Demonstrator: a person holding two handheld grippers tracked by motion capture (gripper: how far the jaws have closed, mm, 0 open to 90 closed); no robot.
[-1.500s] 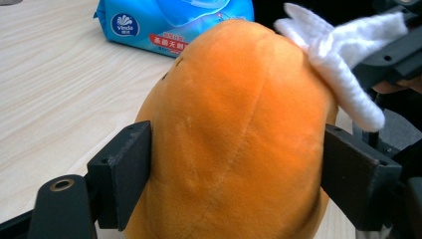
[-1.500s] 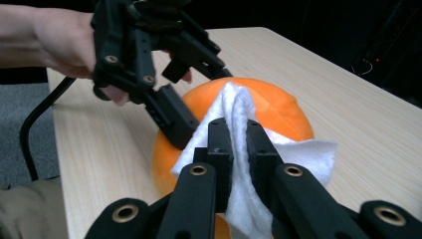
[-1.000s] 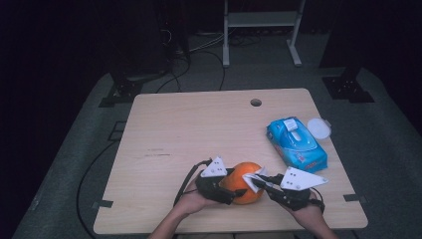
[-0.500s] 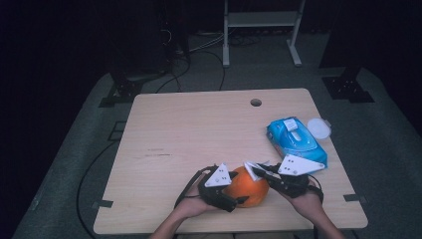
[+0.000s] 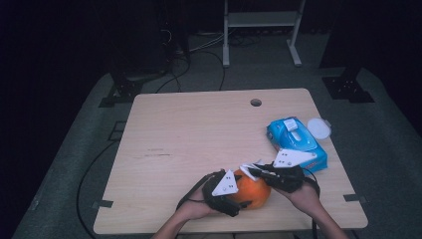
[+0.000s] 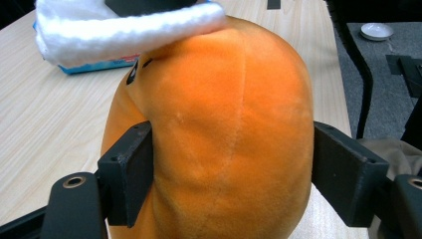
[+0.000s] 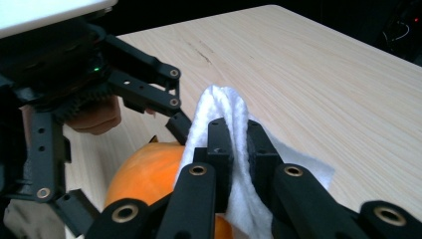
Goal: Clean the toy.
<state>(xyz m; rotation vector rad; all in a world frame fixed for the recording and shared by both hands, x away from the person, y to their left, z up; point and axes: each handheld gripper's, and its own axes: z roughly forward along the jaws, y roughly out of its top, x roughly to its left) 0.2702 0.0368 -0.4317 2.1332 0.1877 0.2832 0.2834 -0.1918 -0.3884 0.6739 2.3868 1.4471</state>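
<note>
Orange plush toy [image 5: 251,191] sits near the table's [image 5: 199,134] front edge, squeezed between the left gripper's [image 5: 234,201] just-tightening jaws. Right gripper [image 7: 239,144] pinches a white wipe [image 7: 224,107]; it should rub gently while the left holds firm.

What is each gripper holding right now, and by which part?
The left gripper clamps the orange plush toy across its sides, pads pressed into the fabric. The right gripper is shut on a folded white wipe, pinched near its fold, resting on the toy's top.
</note>
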